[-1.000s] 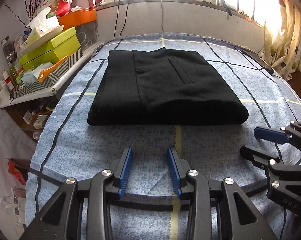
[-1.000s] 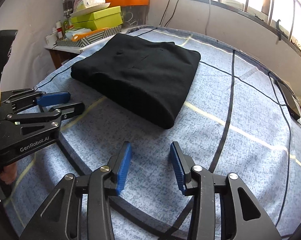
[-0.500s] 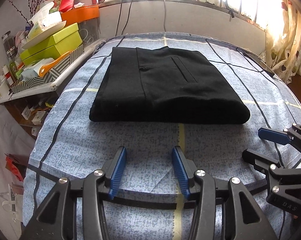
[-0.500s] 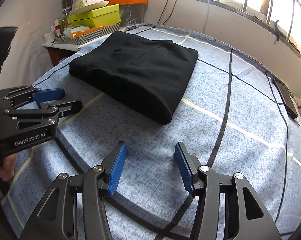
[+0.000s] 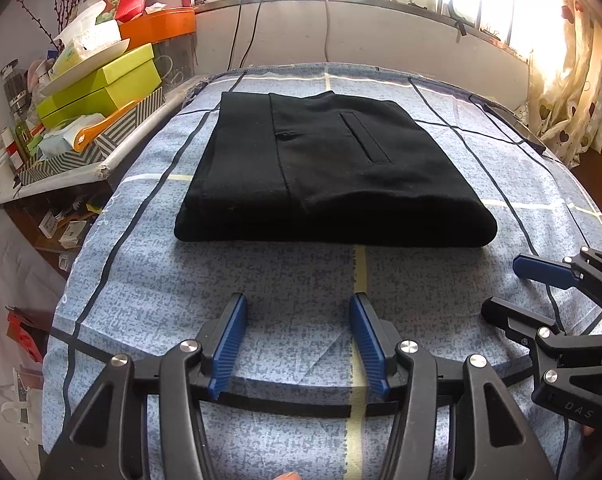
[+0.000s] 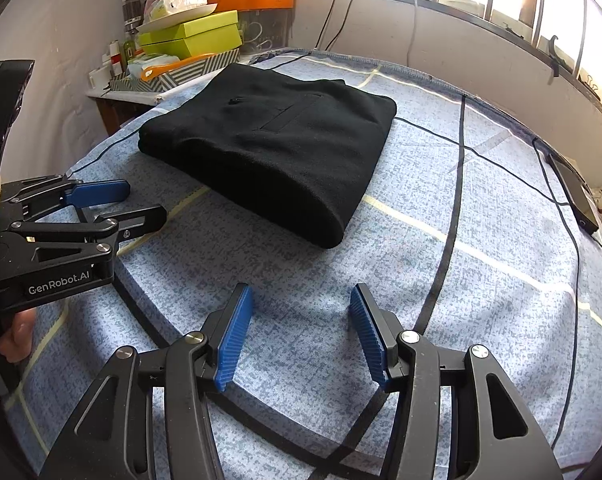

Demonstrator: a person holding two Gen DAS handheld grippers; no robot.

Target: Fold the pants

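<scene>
Black pants lie folded into a thick flat rectangle on the blue checked cloth, with a pocket slit facing up; they also show in the right wrist view. My left gripper is open and empty, a short way in front of the pants' near folded edge. My right gripper is open and empty, near the pants' right front corner. Each gripper shows in the other's view: the right at the far right, the left at the left.
The blue checked cloth covers the table. A side shelf at the left holds green boxes, an orange tray and clutter. A dark phone with a cable lies at the table's right edge. A wall and window run behind.
Both grippers have drawn back a little from the pants and opened wider. The pants have not moved.
</scene>
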